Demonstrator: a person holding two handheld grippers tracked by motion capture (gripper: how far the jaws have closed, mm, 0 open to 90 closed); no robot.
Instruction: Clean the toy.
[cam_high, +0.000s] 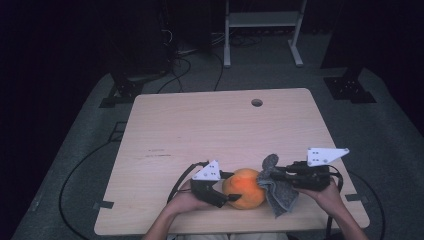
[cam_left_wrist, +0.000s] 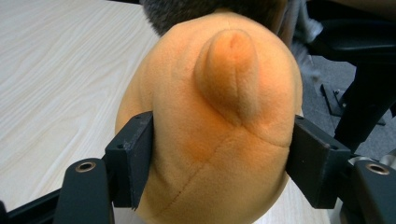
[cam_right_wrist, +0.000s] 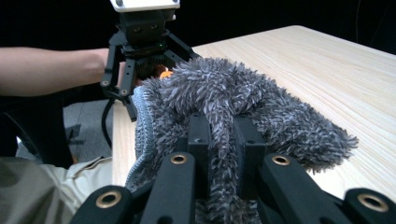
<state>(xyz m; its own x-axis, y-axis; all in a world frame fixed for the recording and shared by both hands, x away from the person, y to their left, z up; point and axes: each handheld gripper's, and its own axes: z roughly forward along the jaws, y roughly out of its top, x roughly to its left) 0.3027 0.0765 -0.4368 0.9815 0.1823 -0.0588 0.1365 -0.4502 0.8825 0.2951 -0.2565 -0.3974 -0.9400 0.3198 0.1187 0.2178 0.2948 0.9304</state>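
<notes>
A round orange plush toy (cam_high: 243, 187) rests on the wooden table (cam_high: 210, 125) near its front edge. My left gripper (cam_high: 226, 192) comes at it from the left. In the left gripper view both black pads (cam_left_wrist: 133, 158) press into the toy's (cam_left_wrist: 219, 93) sides, and a small stub sticks out of its top. My right gripper (cam_high: 274, 175) is shut on a shaggy grey cloth (cam_high: 279, 192), which hangs against the toy's right side. In the right gripper view the cloth (cam_right_wrist: 224, 88) is bunched between the jaws, with the left gripper (cam_right_wrist: 140, 70) beyond it.
The tabletop has a small round hole (cam_high: 257, 102) near its far edge. A white metal stand (cam_high: 262, 20) and cables (cam_high: 185, 70) are on the grey floor behind the table. The person's forearms enter from the bottom edge.
</notes>
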